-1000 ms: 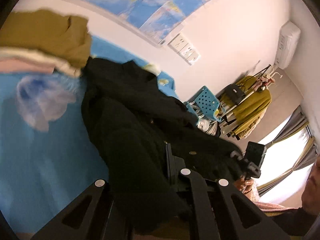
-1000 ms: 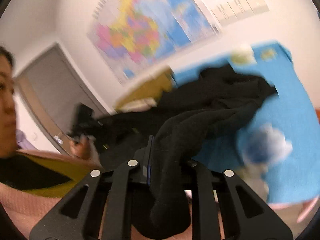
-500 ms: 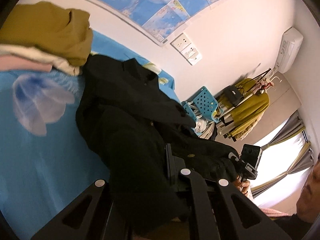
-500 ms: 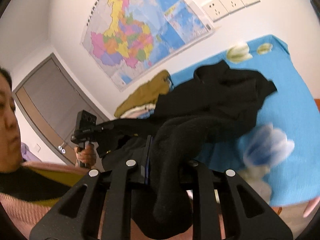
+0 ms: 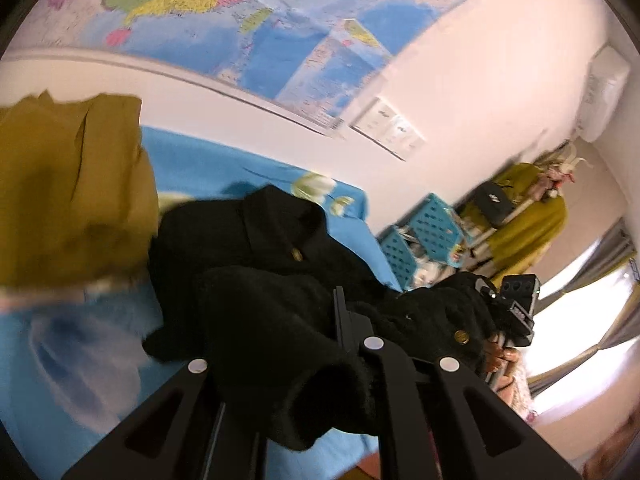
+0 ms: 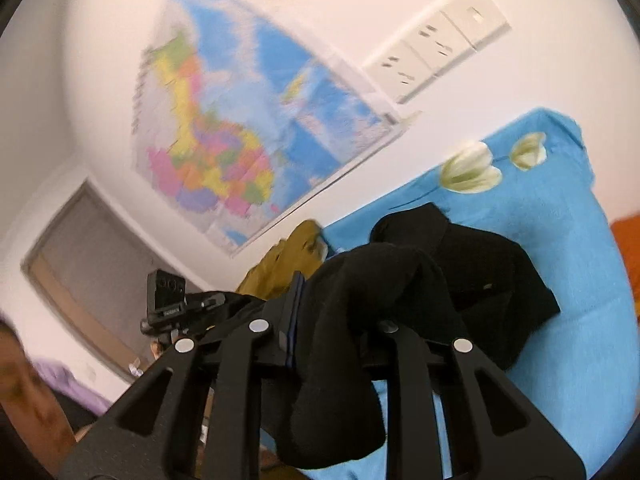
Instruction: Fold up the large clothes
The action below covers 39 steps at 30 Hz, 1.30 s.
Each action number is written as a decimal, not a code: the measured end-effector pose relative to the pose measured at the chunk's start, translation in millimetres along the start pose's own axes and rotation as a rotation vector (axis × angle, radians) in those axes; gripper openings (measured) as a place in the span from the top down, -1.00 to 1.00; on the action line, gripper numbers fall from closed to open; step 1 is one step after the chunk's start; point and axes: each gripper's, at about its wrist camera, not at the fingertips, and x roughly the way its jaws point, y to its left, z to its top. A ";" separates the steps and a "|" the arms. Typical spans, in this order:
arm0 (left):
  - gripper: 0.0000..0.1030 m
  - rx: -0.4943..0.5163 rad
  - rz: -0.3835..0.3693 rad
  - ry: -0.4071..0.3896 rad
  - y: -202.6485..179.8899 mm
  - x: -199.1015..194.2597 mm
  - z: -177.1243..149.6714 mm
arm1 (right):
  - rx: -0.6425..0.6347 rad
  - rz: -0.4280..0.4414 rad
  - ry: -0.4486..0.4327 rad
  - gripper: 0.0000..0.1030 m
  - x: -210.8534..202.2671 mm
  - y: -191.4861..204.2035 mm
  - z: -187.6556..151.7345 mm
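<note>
While your left hand-held gripper [image 5: 320, 344] looks across the bed [image 5: 208, 168], its fingers are clamped on a thick fold of the black coat [image 5: 260, 240]. Most of that coat lies bunched on the blue bedspread, collar and one brass button upward, touching the olive garment [image 5: 68, 188] on a stack at left. Motion blur smears the near bedspread.

From the right wrist view, your right hand-held gripper [image 6: 336, 320] is likewise closed on a fat roll of coat, probably a sleeve, draped over the fingers. The rest of the coat spreads on the bed toward the tulip print [image 6: 472, 168].

Progress: early to middle. Nothing lies flat or squared; smoothing and the main folds remain.
</note>
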 end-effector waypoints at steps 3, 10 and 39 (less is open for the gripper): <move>0.85 -0.034 0.032 0.027 11.4 25.8 35.2 | 0.037 -0.056 0.015 0.60 24.5 -24.8 24.8; 0.85 -0.125 0.181 0.148 61.3 120.1 88.4 | 0.205 -0.192 0.109 0.51 93.6 -106.6 48.6; -0.05 0.402 0.232 0.274 -22.2 204.1 -21.9 | -0.267 -0.472 0.132 0.14 49.9 -79.1 -89.9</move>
